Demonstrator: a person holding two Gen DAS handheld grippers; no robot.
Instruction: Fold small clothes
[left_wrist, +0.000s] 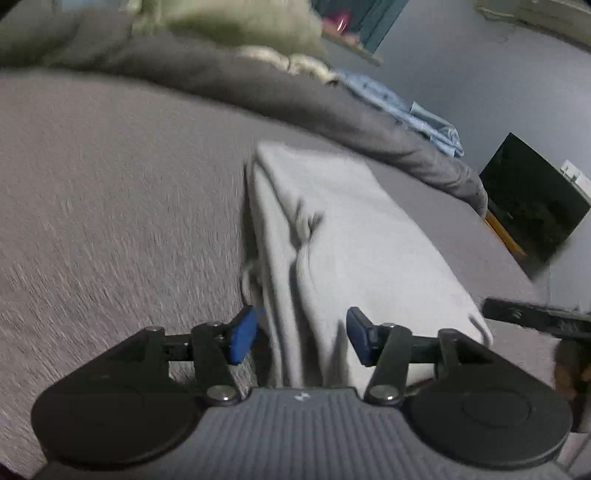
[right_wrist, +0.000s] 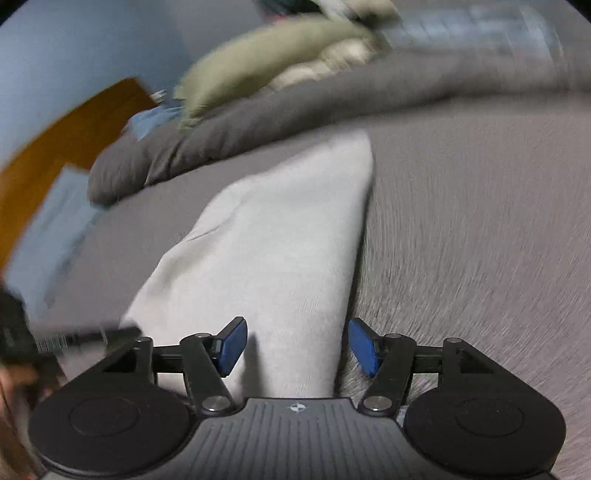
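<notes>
Left wrist: left gripper (left_wrist: 301, 334) wide, straddling grey garment's (left_wrist: 351, 236) near edge on bed (left_wrist: 110, 203); right gripper (right_wrist: 295, 345) wide too, likely pre-pinch.

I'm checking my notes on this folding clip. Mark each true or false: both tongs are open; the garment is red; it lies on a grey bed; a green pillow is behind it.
1. Both tongs are open: true, left tongs and right tongs both gape.
2. The garment is red: false, the garment is light grey.
3. It lies on a grey bed: true.
4. A green pillow lies behind it: true.
</notes>
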